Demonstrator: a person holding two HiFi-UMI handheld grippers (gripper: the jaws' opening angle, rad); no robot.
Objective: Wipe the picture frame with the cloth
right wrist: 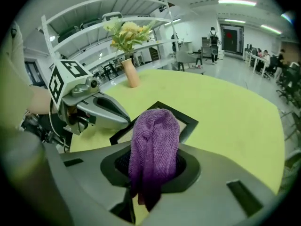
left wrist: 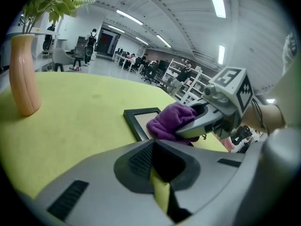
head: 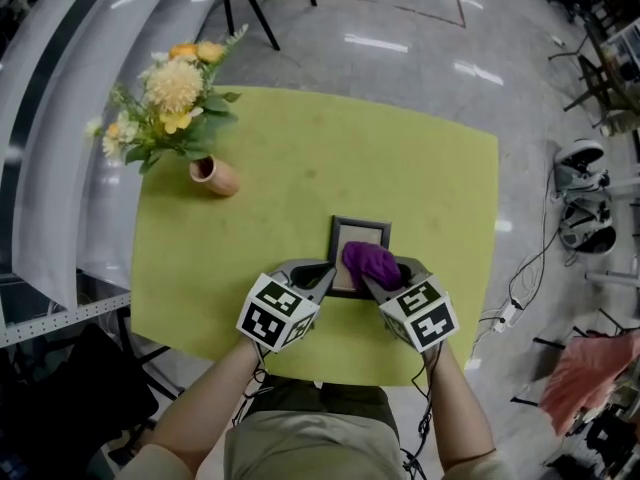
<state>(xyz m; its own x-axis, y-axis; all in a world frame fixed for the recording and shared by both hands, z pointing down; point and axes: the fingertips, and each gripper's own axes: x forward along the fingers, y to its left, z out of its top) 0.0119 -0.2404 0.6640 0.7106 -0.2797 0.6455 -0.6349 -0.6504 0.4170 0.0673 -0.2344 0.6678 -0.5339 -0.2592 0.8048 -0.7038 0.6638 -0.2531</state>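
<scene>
Lime-green table (head: 300,158) is filling the view, with a terracotta vase (head: 215,175) of yellow flowers (head: 172,93) standing far left. Left gripper (head: 322,271) is sitting at the left edge of the black picture frame (head: 360,230), jaws pinched nearly together on nothing. Frame is lying flat near the front edge, and the purple cloth (head: 372,260) is resting on its lower right, clamped in the right gripper (head: 385,280).

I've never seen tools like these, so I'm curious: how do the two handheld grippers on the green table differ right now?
The right gripper has its fingers clamped on a purple cloth. The left gripper has its fingers closed with nothing between them. The right gripper presses its cloth onto the picture frame, while the left gripper sits at the frame's left edge. Both are grey, carry a marker cube and point away from the person.
</scene>
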